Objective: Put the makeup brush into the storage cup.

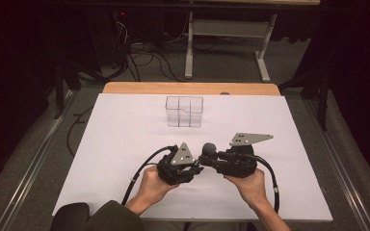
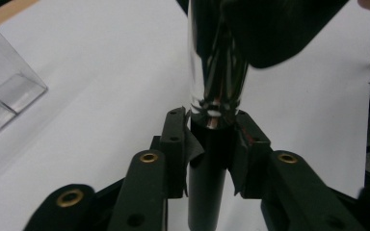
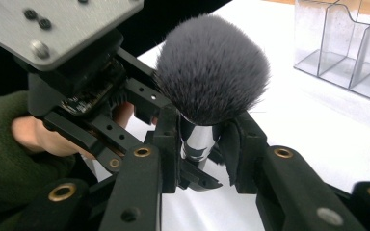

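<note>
A makeup brush (image 1: 209,148) stood upright at lower centre of the high view, held between two grippers above a white sheet (image 1: 125,144). Its grey bristle head (image 3: 212,67) filled the upper centre of the right gripper view, with the chrome ferrule (image 3: 197,139) just below it. In that view the right gripper (image 3: 203,144) had its jaws narrow and pressed on the ferrule from both sides. In the left gripper view the black handle (image 2: 207,183) ran up from the bottom centre into the ferrule (image 2: 217,62), and the left gripper (image 2: 211,144) had its jaws narrow around the handle just under the chrome, the pads at its sides; whether they still pressed could not be told for certain, though they lay against it. In the high view the left gripper (image 1: 180,166) sat left of the brush and the right gripper (image 1: 233,161) right of it, each in a hand (image 1: 151,185) rising from the bottom edge. A clear organizer (image 1: 184,111) with compartments stood at upper centre of the sheet, well apart from the brush. It appeared at the left edge of the left gripper view (image 2: 5,91) and in the upper right of the right gripper view (image 3: 347,48). A wooden table edge (image 1: 188,88) showed beyond the sheet.
</note>
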